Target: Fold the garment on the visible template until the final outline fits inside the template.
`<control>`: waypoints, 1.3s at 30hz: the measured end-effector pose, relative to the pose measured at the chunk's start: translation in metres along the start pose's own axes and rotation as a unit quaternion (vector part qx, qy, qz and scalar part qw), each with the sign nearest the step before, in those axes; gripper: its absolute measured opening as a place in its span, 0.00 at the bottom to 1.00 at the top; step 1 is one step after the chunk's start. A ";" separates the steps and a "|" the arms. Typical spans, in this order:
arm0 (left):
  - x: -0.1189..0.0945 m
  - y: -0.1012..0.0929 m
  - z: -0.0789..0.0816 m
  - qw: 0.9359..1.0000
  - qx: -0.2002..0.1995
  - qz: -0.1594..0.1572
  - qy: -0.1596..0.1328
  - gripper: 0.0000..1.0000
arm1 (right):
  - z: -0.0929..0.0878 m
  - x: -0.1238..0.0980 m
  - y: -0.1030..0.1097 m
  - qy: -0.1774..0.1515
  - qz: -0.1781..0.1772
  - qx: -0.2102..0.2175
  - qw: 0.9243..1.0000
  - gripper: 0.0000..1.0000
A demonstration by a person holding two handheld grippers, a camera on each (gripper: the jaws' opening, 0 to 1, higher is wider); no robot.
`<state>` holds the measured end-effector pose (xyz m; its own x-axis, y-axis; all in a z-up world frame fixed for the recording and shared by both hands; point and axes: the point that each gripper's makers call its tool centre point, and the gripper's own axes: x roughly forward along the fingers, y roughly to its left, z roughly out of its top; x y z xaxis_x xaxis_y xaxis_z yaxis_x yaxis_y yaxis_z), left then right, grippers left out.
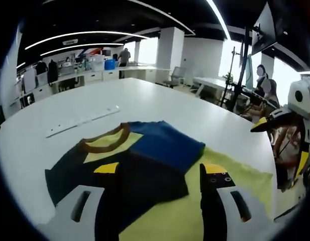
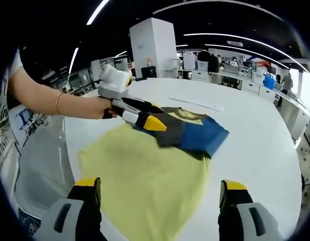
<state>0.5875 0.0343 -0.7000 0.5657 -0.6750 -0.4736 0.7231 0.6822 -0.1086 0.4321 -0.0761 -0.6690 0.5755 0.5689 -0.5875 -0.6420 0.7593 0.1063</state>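
- One right gripper: its two jaws stand spread wide with nothing between them, hovering over the near edge of the yellow template.
- One yellow template lies flat on the white table, directly ahead of the right gripper; its near and right-hand edges have bare tabletop beyond them.
- One garment, dark grey and blue with a brown collar, lies partly folded on the far end of the template, ahead of the right gripper and well apart from it.
- One left gripper reaches in from the left in the right gripper view, held by a hand; its yellow-tipped jaws rest on the garment's near-left part. In the left gripper view its jaws stand apart, one on dark cloth; whether cloth is pinched I cannot tell.
- The garment's blue fold lies just ahead of the left gripper.
- One white strip lies on the table beyond the collar, apart from the garment.
- Wide bare tabletop lies beyond and to both sides.
- Far off: desks and several people.
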 end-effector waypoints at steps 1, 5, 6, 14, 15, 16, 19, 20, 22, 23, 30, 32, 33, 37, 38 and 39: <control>0.000 0.002 -0.002 1.000 -0.003 0.000 0.002 0.59 | 0.000 0.000 0.000 -0.001 0.000 0.000 1.000 0.99; -0.001 0.007 -0.012 1.000 -0.007 0.008 0.016 0.55 | 0.001 0.000 -0.001 0.000 -0.002 -0.003 1.000 0.98; -0.001 0.008 -0.014 1.000 -0.007 0.009 0.018 0.54 | 0.001 -0.001 -0.001 -0.001 -0.002 -0.003 1.000 0.98; 0.003 0.015 -0.030 0.999 -0.020 0.015 0.044 0.42 | 0.001 -0.003 0.002 -0.007 0.000 -0.003 1.000 0.99; 0.003 0.017 -0.030 0.999 -0.021 0.015 0.044 0.41 | 0.002 -0.004 0.003 -0.009 0.002 -0.004 1.000 0.99; 0.003 0.018 -0.030 0.999 -0.021 0.015 0.043 0.40 | 0.002 -0.004 0.004 -0.009 0.003 -0.006 1.000 0.99; 0.003 0.022 -0.033 0.999 -0.012 0.022 0.045 0.37 | 0.002 -0.005 0.005 -0.009 0.006 -0.013 1.000 0.99; 0.004 0.021 -0.035 0.999 -0.004 0.017 0.047 0.36 | 0.002 -0.005 0.006 -0.009 0.008 -0.016 1.000 0.99; 0.005 0.022 -0.041 0.998 -0.007 0.017 0.059 0.34 | 0.003 -0.005 0.007 -0.010 0.009 -0.017 1.000 0.99; 0.004 0.022 -0.042 0.998 -0.009 0.016 0.061 0.33 | 0.003 -0.005 0.007 -0.010 0.009 -0.018 1.000 0.99; 0.004 0.024 -0.054 0.996 -0.027 0.025 0.080 0.21 | 0.003 -0.006 0.006 -0.015 0.003 -0.014 1.000 0.99; 0.005 0.024 -0.053 0.996 -0.035 0.026 0.079 0.19 | 0.002 -0.006 0.006 -0.015 0.002 -0.013 1.000 0.99; 0.005 0.025 -0.053 0.996 -0.034 0.029 0.081 0.17 | 0.001 -0.006 0.006 -0.015 0.002 -0.013 1.000 0.99; 0.005 0.022 -0.051 0.996 -0.032 0.021 0.082 0.01 | 0.000 -0.007 0.005 -0.012 -0.001 -0.011 1.000 0.99; 0.005 0.021 -0.049 0.996 -0.034 0.021 0.082 0.01 | -0.001 -0.007 0.005 -0.012 -0.001 -0.011 1.000 0.99; 0.005 0.020 -0.048 0.996 -0.031 0.021 0.082 0.01 | -0.001 -0.007 0.005 -0.013 -0.001 -0.011 1.000 0.99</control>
<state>0.5857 0.0581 -0.7470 0.5189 -0.5932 -0.6155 0.6708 0.7289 -0.1369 0.4245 -0.0769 -0.6648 0.5897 0.5754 -0.5668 -0.6513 0.7537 0.0876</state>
